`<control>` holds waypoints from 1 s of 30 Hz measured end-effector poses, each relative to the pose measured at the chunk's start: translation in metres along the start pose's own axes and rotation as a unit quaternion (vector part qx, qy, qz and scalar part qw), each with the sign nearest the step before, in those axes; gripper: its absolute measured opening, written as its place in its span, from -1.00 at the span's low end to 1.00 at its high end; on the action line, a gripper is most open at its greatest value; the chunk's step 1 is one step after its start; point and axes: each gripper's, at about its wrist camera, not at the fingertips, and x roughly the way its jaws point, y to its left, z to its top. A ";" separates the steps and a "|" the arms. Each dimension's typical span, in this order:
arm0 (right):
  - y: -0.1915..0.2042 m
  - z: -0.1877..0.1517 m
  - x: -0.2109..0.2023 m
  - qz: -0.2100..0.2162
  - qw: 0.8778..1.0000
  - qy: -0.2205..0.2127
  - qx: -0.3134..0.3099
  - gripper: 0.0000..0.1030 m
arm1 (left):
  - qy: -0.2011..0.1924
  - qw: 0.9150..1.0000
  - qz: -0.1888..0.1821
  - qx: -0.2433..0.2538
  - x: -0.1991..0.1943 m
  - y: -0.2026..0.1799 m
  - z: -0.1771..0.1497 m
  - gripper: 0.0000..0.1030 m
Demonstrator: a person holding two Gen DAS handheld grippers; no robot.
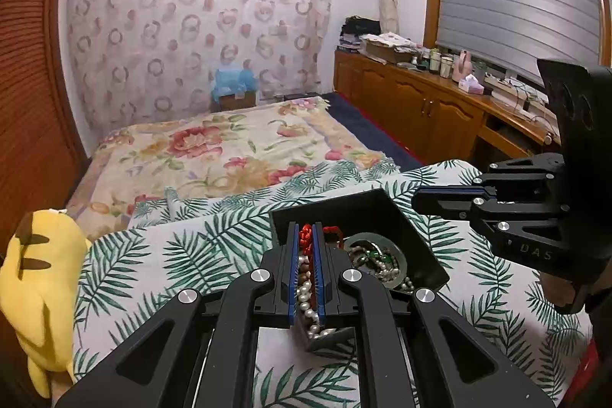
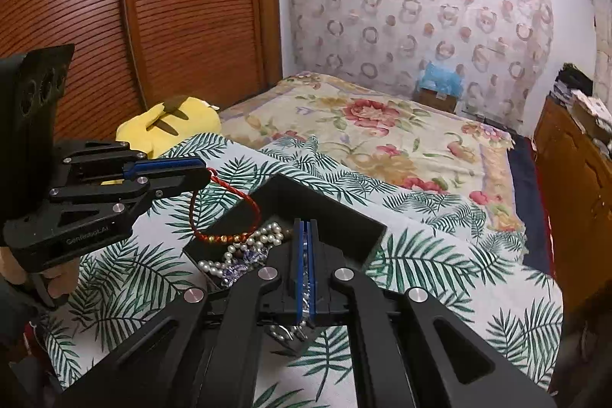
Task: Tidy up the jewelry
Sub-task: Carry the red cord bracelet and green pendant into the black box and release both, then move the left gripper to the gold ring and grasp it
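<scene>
A black open box [image 1: 376,207] sits on the palm-leaf cloth and holds a pearl string [image 1: 306,293], a green jade bangle [image 1: 397,257] and other beads. My left gripper [image 1: 306,232] is shut on a red cord bracelet [image 1: 306,238]; in the right wrist view the bracelet [image 2: 225,213] hangs from my left gripper [image 2: 204,171] above the box [image 2: 329,213], its beads just over the pearls [image 2: 264,236]. My right gripper [image 2: 306,228] is shut over the box with a silvery chain [image 2: 305,301] showing between its blue pads; it also shows in the left wrist view [image 1: 417,197].
The palm-leaf cloth [image 1: 183,251] covers the near surface, with a floral bedspread [image 1: 229,144] behind. A yellow plush toy [image 1: 38,285] lies at the left edge. A wooden cabinet [image 1: 420,102] with clutter runs along the right, a slatted wardrobe [image 2: 172,6] on the left.
</scene>
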 end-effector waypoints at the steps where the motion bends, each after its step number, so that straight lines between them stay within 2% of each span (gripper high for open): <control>1: -0.002 -0.001 -0.001 -0.002 1.000 -0.001 0.004 -0.95 | 0.002 1.000 -0.001 0.002 0.002 -0.002 0.000 -0.88; 11: -0.007 -0.040 -0.029 -0.020 0.999 -0.011 0.025 -0.95 | 0.011 1.000 -0.005 0.014 0.018 -0.021 0.000 -0.87; 14: -0.004 -0.052 -0.038 -0.022 0.999 -0.015 0.029 -0.90 | 0.014 1.000 -0.009 0.013 0.018 -0.024 -0.003 -0.78; 15: -0.005 -0.055 -0.040 -0.023 0.999 -0.017 0.030 -0.86 | 0.016 1.000 -0.008 0.011 0.017 -0.025 -0.005 -0.68; 17: -0.005 -0.064 -0.048 -0.024 0.999 -0.021 0.036 -0.65 | 0.017 1.000 -0.010 0.007 0.014 -0.028 -0.009 -0.47; 18: -0.004 -0.070 -0.052 -0.026 0.999 -0.021 0.039 -0.62 | 0.015 1.000 -0.011 0.006 0.011 -0.028 -0.011 -0.33; 21: 0.001 -0.082 -0.060 -0.035 0.998 -0.020 0.038 -0.61 | 0.014 1.000 -0.016 0.010 0.001 -0.035 -0.019 -0.23; 24: 0.009 -0.098 -0.068 -0.035 0.998 -0.016 0.040 -0.61 | 0.016 1.000 -0.022 0.015 -0.008 -0.041 -0.028 0.08; 28: 0.020 -0.114 -0.074 -0.032 0.999 -0.008 0.036 -0.62 | 0.020 0.999 -0.033 0.016 -0.018 -0.049 -0.043 0.27; 30: 0.025 -0.120 -0.075 -0.028 0.999 -0.003 0.036 -0.61 | 0.025 0.999 -0.037 0.019 -0.020 -0.054 -0.051 0.30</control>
